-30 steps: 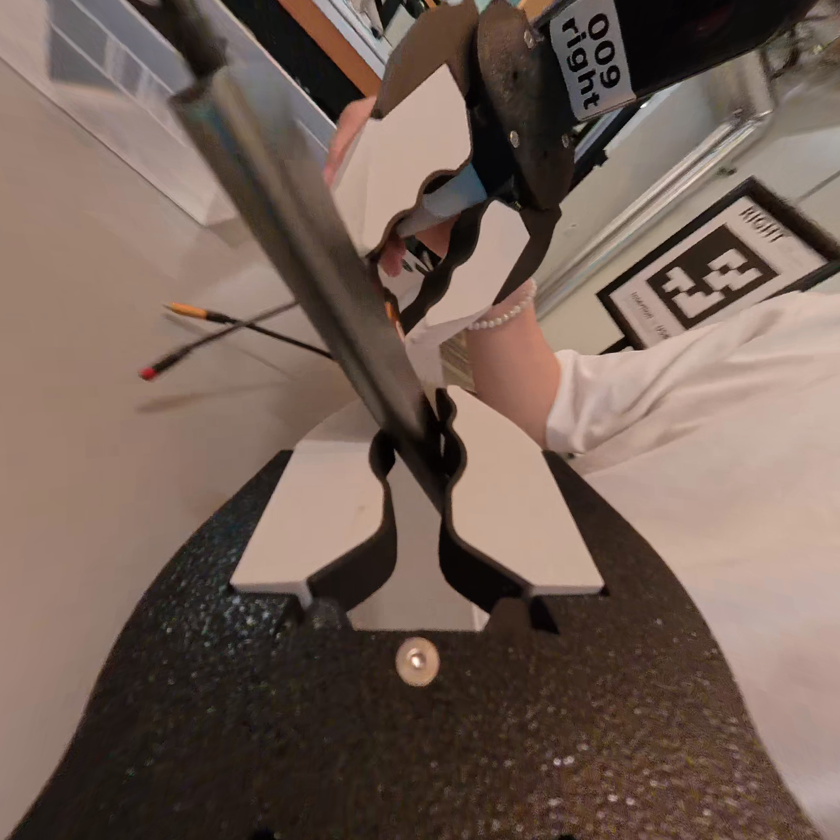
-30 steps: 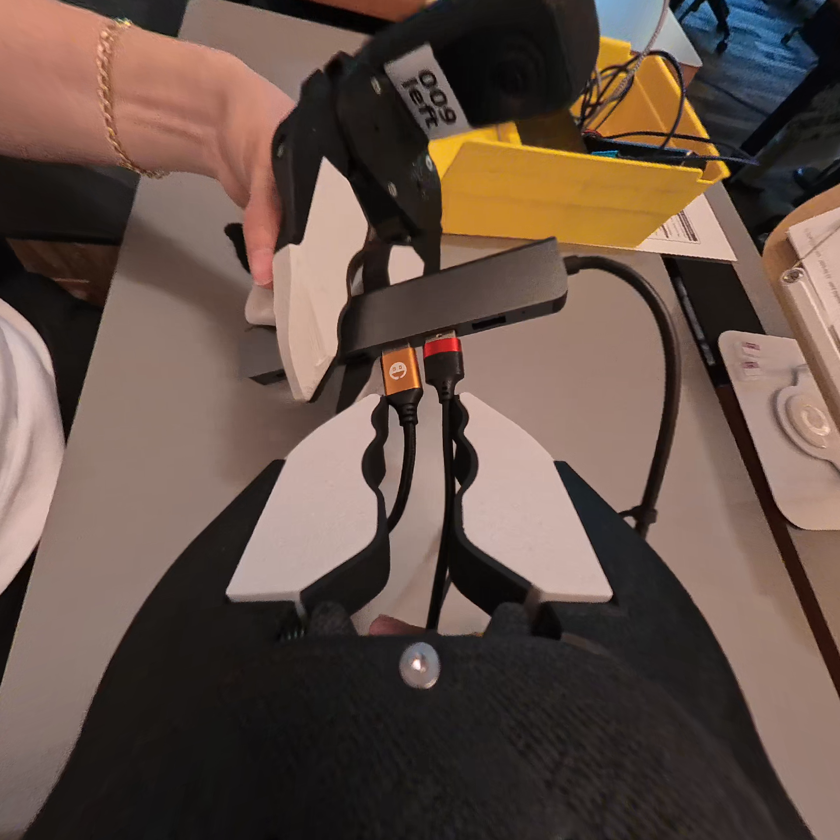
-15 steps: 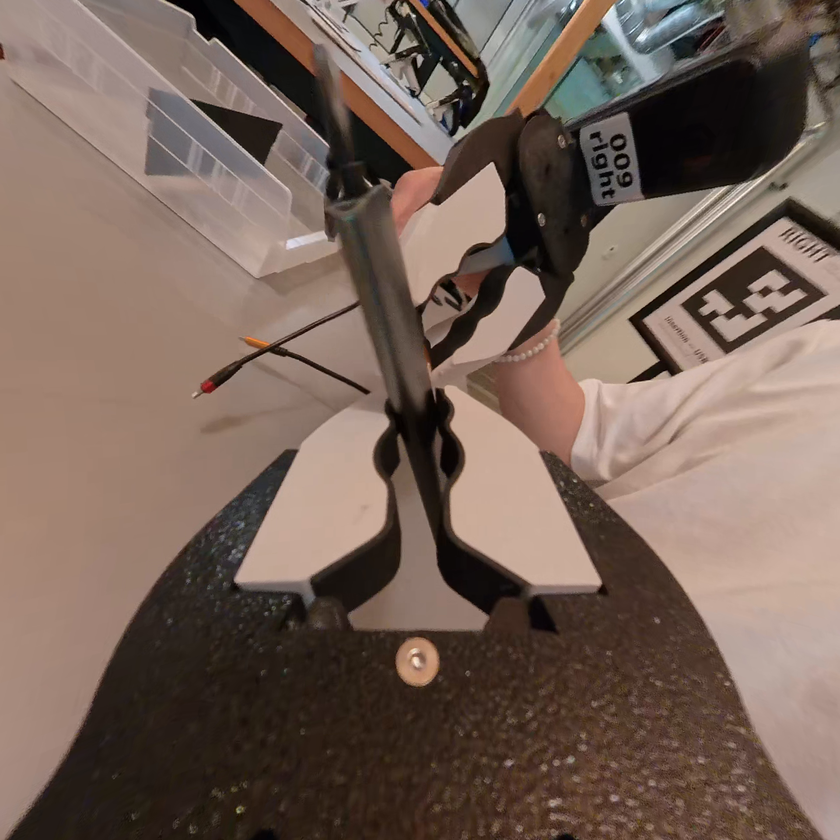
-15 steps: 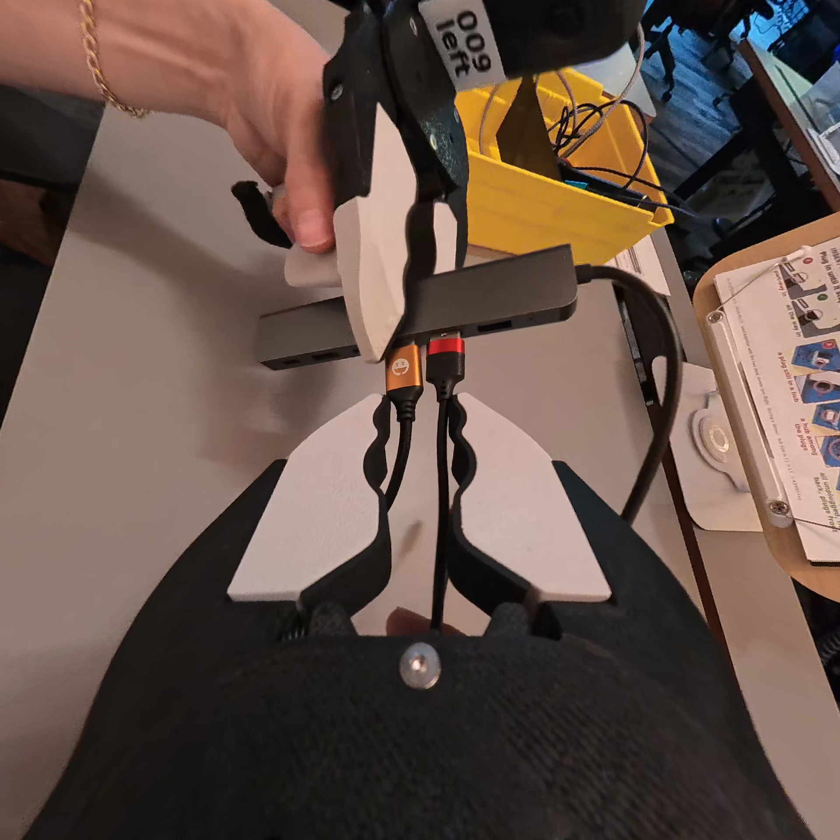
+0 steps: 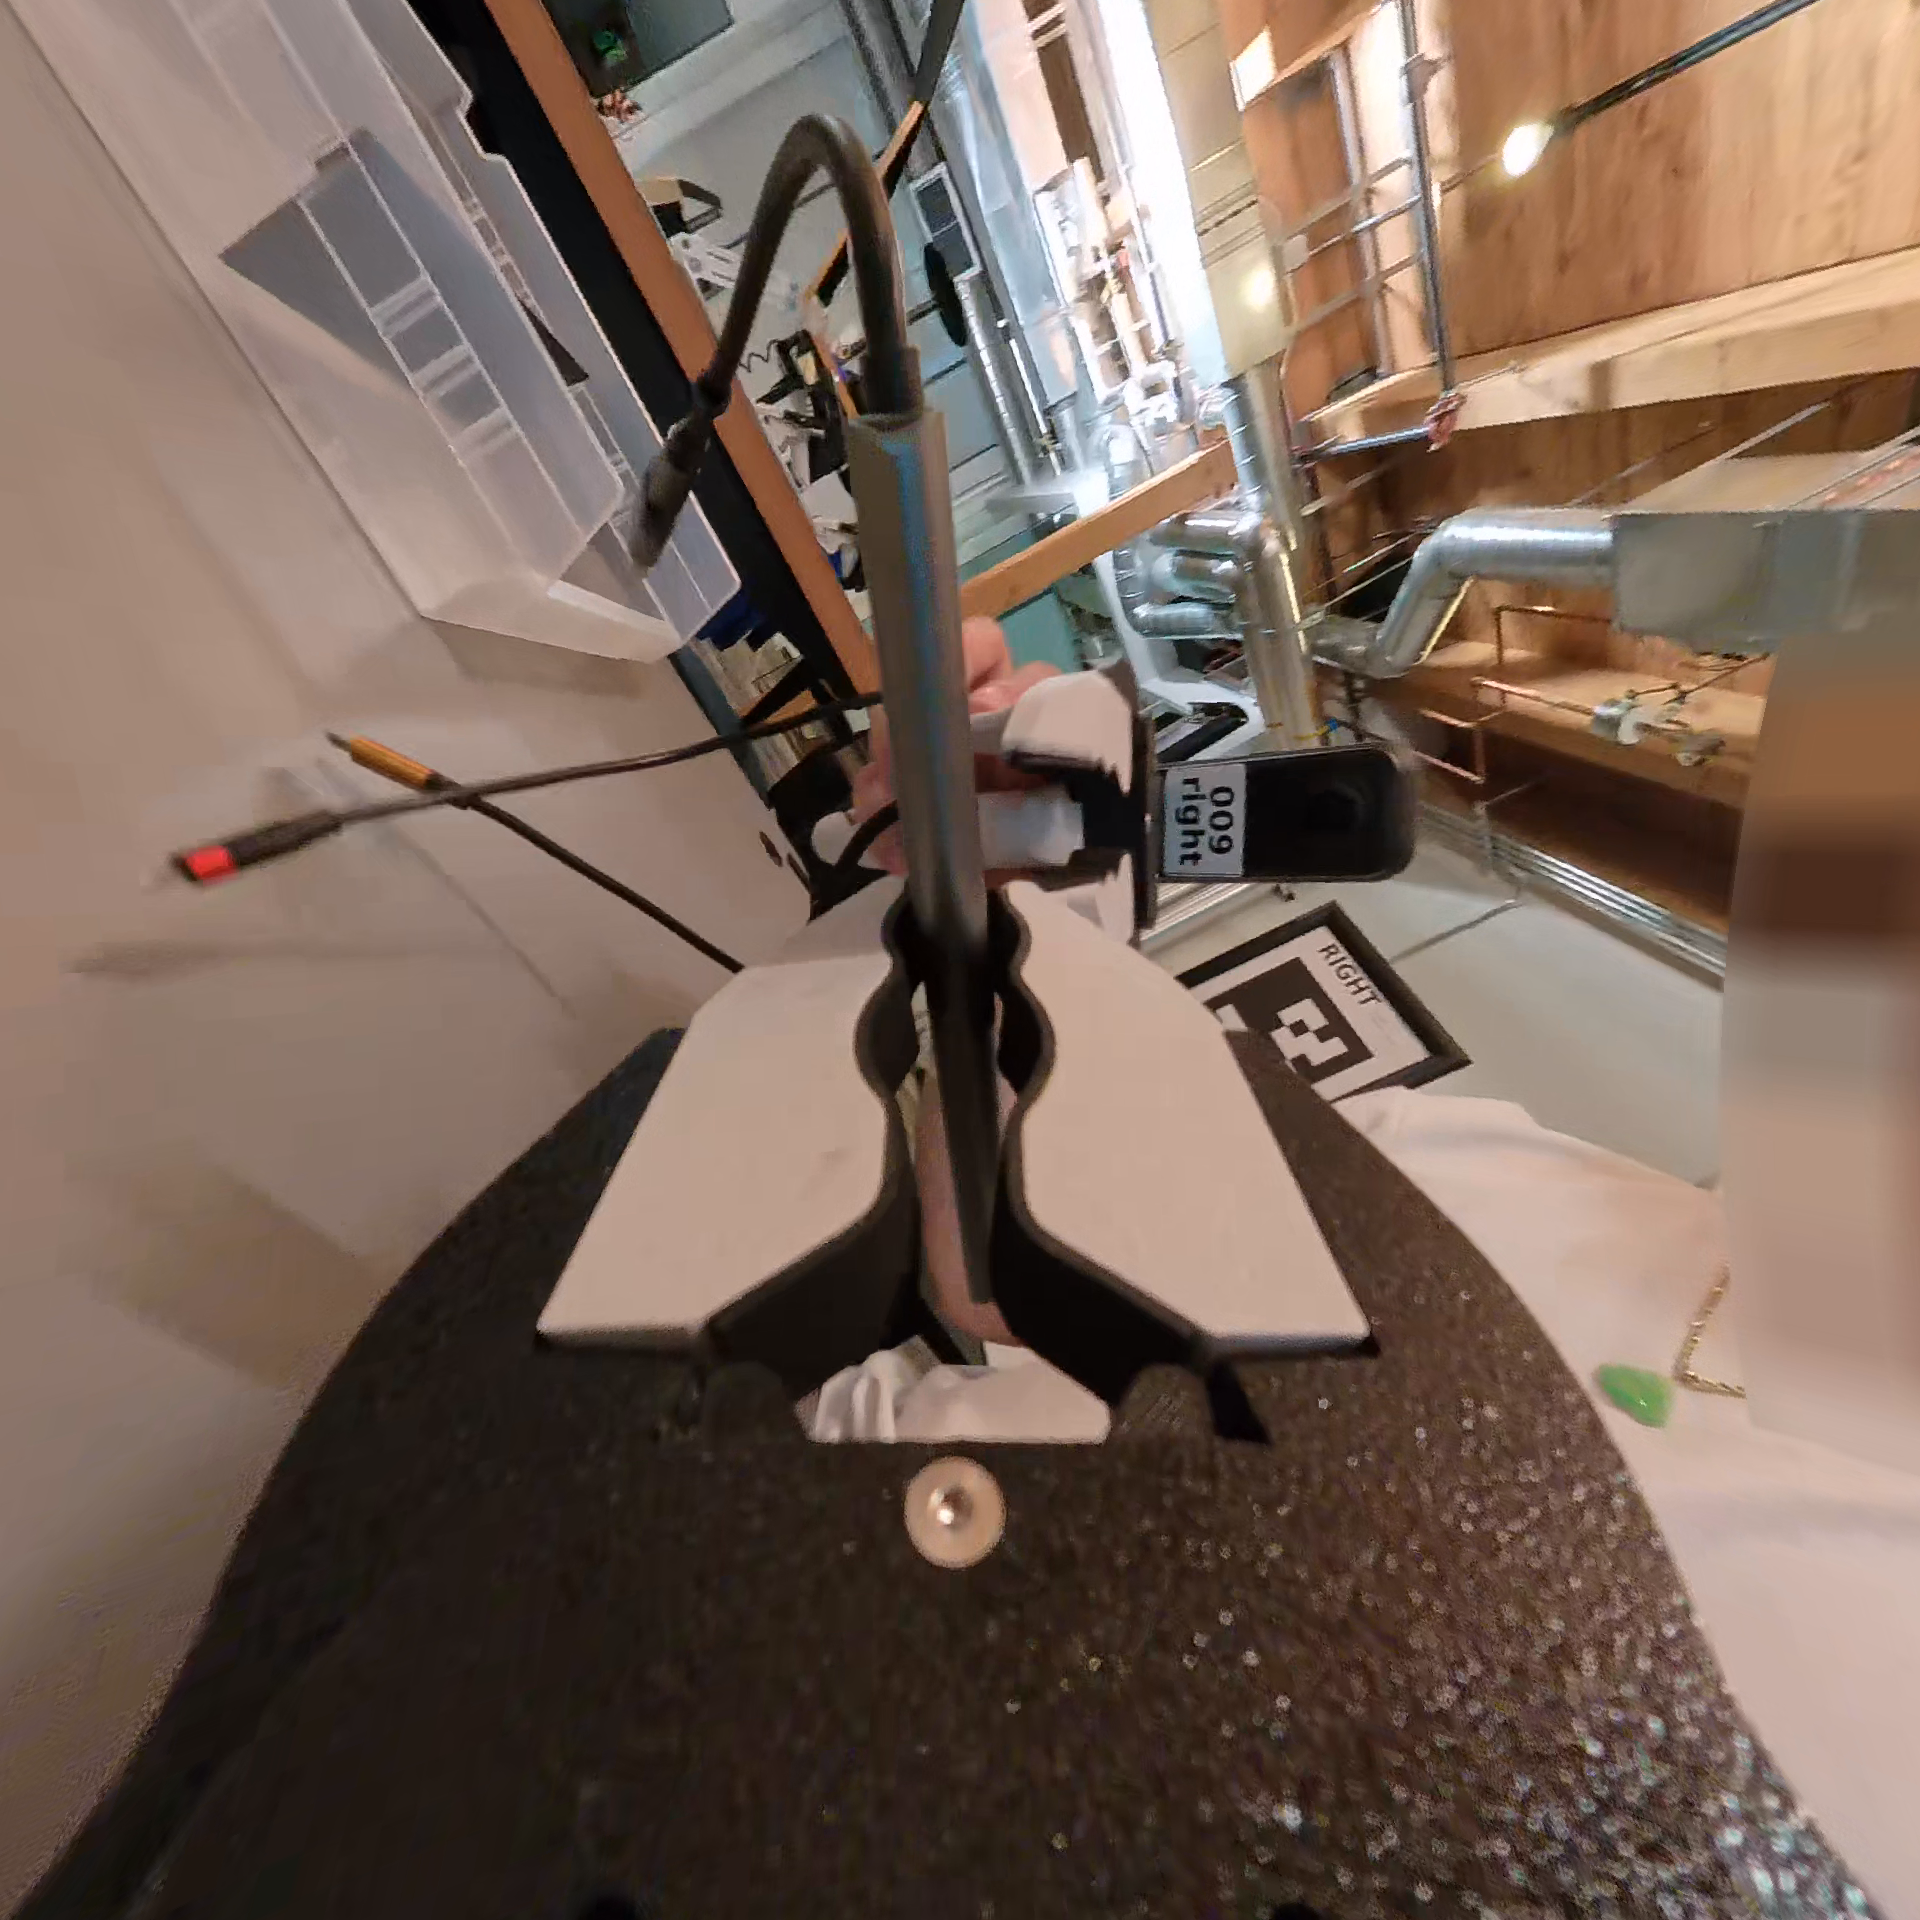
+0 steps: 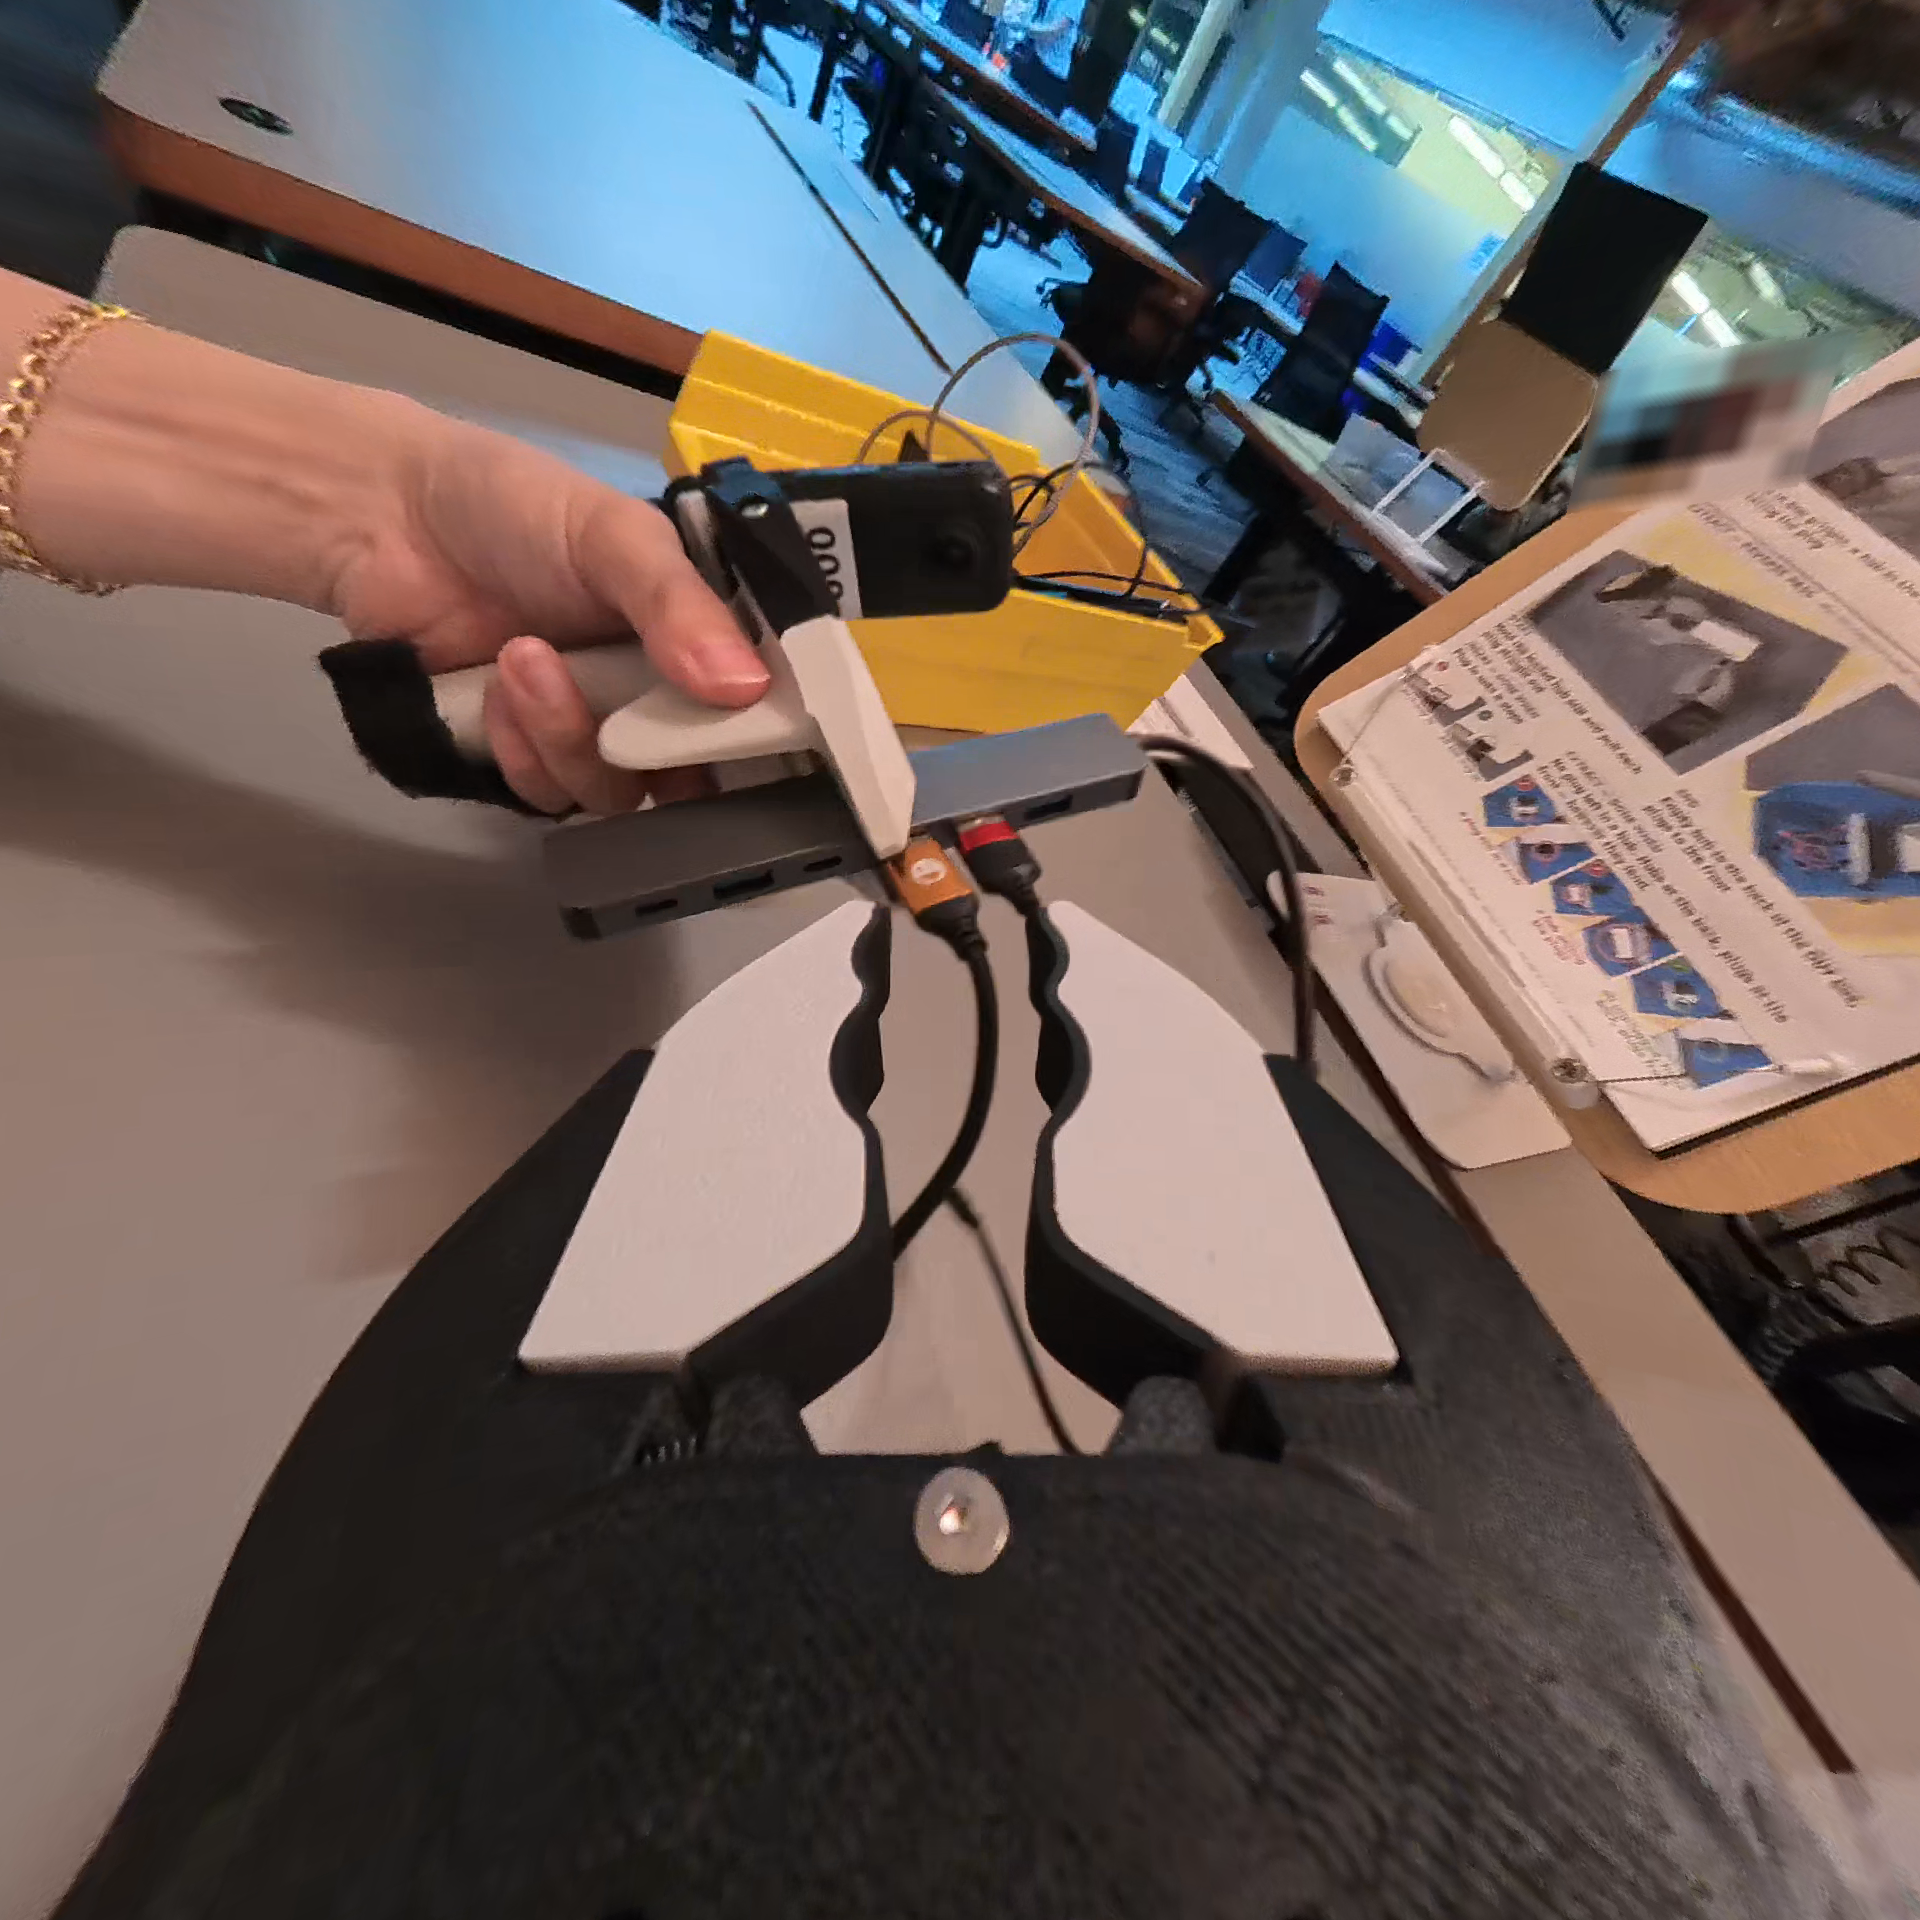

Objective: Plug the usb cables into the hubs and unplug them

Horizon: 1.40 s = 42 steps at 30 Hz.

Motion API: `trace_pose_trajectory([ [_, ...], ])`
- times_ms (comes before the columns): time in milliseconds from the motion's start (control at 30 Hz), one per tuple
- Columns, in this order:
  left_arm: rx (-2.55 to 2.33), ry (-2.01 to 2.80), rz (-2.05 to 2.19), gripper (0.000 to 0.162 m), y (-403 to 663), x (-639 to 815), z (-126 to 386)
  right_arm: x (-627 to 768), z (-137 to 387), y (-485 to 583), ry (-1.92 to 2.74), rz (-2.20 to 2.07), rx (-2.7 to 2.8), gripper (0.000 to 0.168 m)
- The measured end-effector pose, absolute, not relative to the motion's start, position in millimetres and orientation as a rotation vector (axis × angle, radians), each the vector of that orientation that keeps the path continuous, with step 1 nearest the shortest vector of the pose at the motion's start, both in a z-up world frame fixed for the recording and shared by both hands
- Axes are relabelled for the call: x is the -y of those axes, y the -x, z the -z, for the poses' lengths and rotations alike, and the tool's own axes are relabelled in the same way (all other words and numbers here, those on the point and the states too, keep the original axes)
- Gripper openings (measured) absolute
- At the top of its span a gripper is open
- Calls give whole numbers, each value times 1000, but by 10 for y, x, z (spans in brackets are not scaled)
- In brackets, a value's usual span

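Note:
My left gripper (image 5: 951,935) is shut on a slim grey USB hub (image 5: 925,675) and holds it above the table; the hub stands upright between its pads. The right wrist view shows the same grip (image 6: 883,821) on the hub (image 6: 727,842). An orange plug (image 6: 928,878) and a red plug (image 6: 992,842) sit in the hub's side ports. My right gripper (image 6: 961,935) is open just below them; both black cables run between its fingers and the pads do not press on them. The cables' free orange end (image 5: 384,764) and red end (image 5: 208,860) hang to the left.
The hub's thick black lead (image 6: 1278,862) loops off its right end. A yellow bin (image 6: 987,644) with wires stands behind. A wooden board with an instruction sheet (image 6: 1662,831) and a white pad (image 6: 1434,997) lie right. A clear tray (image 5: 416,416) stands on the grey table (image 6: 260,1039). The tips of both grippers are at nearly the same place.
Both grippers have tilted and risen, swinging the hub round with the plugs still in it. The left pads have closed slightly tighter on the hub. The right gripper stays open around the cables.

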State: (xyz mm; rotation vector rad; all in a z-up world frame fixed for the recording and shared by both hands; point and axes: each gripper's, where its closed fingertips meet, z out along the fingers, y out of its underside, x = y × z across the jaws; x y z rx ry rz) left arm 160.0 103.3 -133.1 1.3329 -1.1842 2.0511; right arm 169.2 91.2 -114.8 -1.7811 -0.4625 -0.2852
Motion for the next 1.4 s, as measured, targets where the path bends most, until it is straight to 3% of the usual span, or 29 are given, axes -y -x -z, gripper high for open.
trace_pose_trajectory([
  [133, 1214, -1306, -2034, 10, -1581, -994, 1363, -925, 1274, -1701, 1818, 220, 433, 22],
  [267, 1300, -1307, -2017, 10, -1552, -967, 1382, -931, 1297, -1664, 1830, 147, 436, 9],
  [867, 1326, -1351, -2026, 9, -1571, -1041, 1409, -997, 1431, -1628, 1875, 190, 456, 8],
  [1233, 1236, -1419, -2086, 9, -1599, -1227, 1414, -850, 1566, -1836, 1980, 423, 572, 8],
  [1400, 1307, -1550, -2088, 10, -1573, -1576, 1452, -722, 1123, -1867, 1803, 215, 462, 7],
])
